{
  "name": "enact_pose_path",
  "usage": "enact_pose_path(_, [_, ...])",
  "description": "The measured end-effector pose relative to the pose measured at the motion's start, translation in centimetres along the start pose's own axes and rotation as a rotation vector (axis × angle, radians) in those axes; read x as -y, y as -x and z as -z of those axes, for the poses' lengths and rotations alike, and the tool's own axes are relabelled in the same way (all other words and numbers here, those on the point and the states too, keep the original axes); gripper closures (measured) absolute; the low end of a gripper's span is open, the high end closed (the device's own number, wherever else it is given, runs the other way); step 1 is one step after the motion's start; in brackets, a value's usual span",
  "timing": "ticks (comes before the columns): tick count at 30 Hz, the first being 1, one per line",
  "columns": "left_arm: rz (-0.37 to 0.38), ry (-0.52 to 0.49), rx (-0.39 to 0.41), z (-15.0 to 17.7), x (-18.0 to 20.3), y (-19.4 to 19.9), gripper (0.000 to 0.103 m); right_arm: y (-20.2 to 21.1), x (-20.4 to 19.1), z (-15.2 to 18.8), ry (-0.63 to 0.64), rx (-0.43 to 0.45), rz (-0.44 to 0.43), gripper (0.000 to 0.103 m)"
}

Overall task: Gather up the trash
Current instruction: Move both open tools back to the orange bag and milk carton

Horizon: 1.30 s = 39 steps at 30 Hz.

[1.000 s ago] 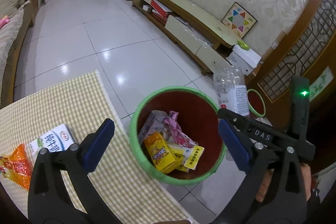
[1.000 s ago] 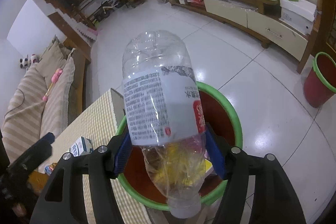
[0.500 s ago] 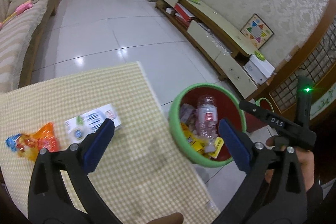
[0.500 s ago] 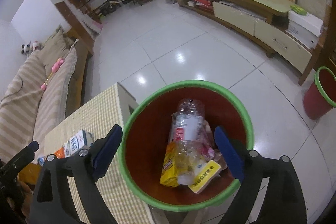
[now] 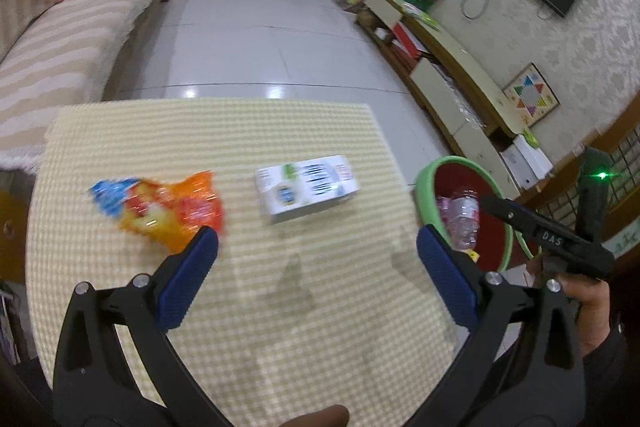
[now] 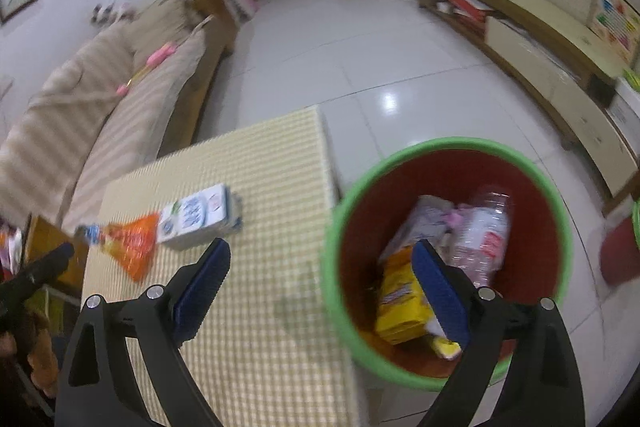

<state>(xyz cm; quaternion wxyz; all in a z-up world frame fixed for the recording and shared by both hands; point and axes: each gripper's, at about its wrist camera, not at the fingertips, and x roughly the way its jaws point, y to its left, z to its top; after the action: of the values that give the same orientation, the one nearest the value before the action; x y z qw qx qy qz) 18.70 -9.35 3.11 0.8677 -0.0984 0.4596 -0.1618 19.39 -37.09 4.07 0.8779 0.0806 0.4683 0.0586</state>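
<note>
I hold both grippers wide and empty: left gripper (image 5: pixel 318 259) over the table (image 5: pixel 280 327), facing the carton (image 5: pixel 306 189) and wrapper (image 5: pixel 160 207); right gripper (image 6: pixel 326 277) at the bin (image 6: pixel 444 263), where the bottle (image 6: pixel 484 233) lies.

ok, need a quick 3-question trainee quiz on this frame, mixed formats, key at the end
1. True or false: the plastic bottle lies inside the green-rimmed bin.
2. Multiple choice: which trash lies on the checkered tablecloth? A) the white carton and the orange snack bag B) only a yellow packet C) a plastic bottle and a can
3. Fill in: the left hand-held gripper and the right hand-held gripper are both ____ and hold nothing.

Key: 1 true; 2 A; 3 open.
</note>
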Motion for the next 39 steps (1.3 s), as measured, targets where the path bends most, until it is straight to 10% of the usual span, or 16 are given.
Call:
enact_pose_path(23, [-0.038,0.168,-0.008,4.1,-11.8,1.9,0.006,-12.7,-15.3,0.0,0.71,-0.117,0.012,0.012])
enact_pose_path(39, [-0.035,0.131,-0.098,1.0,-13.1,-2.7,0.006,-19.8,-17.5,-0.6,1.013,-0.252,0.024,0.012])
